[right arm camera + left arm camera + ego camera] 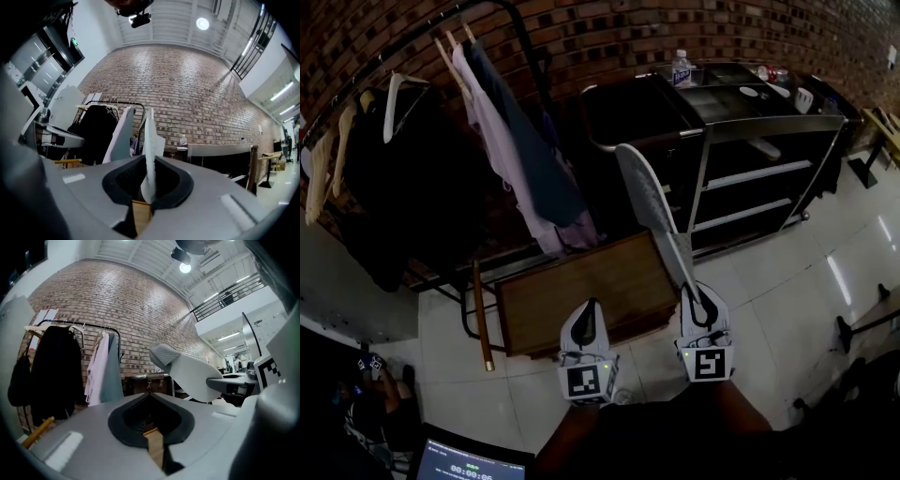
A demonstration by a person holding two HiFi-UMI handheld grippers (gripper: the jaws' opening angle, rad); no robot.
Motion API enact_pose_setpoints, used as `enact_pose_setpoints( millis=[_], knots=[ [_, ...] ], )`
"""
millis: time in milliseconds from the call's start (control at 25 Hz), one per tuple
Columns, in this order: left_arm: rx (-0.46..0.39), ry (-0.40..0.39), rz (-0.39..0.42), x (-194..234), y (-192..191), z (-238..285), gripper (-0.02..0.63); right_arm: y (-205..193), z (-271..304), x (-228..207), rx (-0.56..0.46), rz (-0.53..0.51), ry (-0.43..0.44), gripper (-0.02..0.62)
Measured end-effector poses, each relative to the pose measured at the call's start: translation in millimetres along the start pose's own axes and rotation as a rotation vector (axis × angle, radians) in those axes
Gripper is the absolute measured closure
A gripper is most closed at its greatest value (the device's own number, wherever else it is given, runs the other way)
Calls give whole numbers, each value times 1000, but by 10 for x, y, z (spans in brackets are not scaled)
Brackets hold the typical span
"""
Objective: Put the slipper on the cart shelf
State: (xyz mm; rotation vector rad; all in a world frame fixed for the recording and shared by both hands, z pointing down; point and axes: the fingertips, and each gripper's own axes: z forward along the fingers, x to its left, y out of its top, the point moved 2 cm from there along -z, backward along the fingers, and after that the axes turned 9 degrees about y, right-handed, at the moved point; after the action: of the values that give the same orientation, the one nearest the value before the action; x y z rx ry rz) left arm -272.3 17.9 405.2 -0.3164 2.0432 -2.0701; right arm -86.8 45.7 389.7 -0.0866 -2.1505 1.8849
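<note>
Filling the background, a brick wall [609, 37] runs behind everything, with pale floor tiles [769, 300] below it. Left of the cart, a clothes rack [65, 321] carries dark garments and a pink one [502, 150] on hangers. The black cart [769, 127] stands against the wall at the upper right of the head view, and its grey shelves [759, 173] are stacked one under another. A brown wooden case [581, 291] lies on the floor on the near side of the cart, lower and to the left.

The white slipper [652, 202] is up in the air on the near side of the cart. It slants from the right hand-held gripper [689, 292] up toward the cart's left post. That gripper's jaws are clamped on one end of the slipper, which stands edge-on between them in the right gripper view. The left hand-held gripper [591, 309] hangs over the wooden case, just left of the right one. Its jaws are drawn together with nothing between them. A clear bottle [681, 67] stands on the cart's top near its left corner.
</note>
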Motion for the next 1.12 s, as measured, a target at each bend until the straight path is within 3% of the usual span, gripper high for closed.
enact_pose_setpoints(
  millis=[200,440,720,920,1120],
  knots=[
    [-9,8,-20,-420,-50,360,595,-320,-223,-577,71,-35,-28,554],
    [13,22,-22,-982,-101,984,595,-784,-360,-1443,175,-5,-71,554],
    [43,-17,-2,-1871,-242,1647,595,-1394,-463,-2383,319,40,-99,554],
    [80,-26,23,-2307,-356,2039,595,-1748,-298,-2835,394,97,-84,552],
    [91,14,30,-2565,-379,2314,595,-2117,-63,-3182,461,168,-35,552]
  ],
)
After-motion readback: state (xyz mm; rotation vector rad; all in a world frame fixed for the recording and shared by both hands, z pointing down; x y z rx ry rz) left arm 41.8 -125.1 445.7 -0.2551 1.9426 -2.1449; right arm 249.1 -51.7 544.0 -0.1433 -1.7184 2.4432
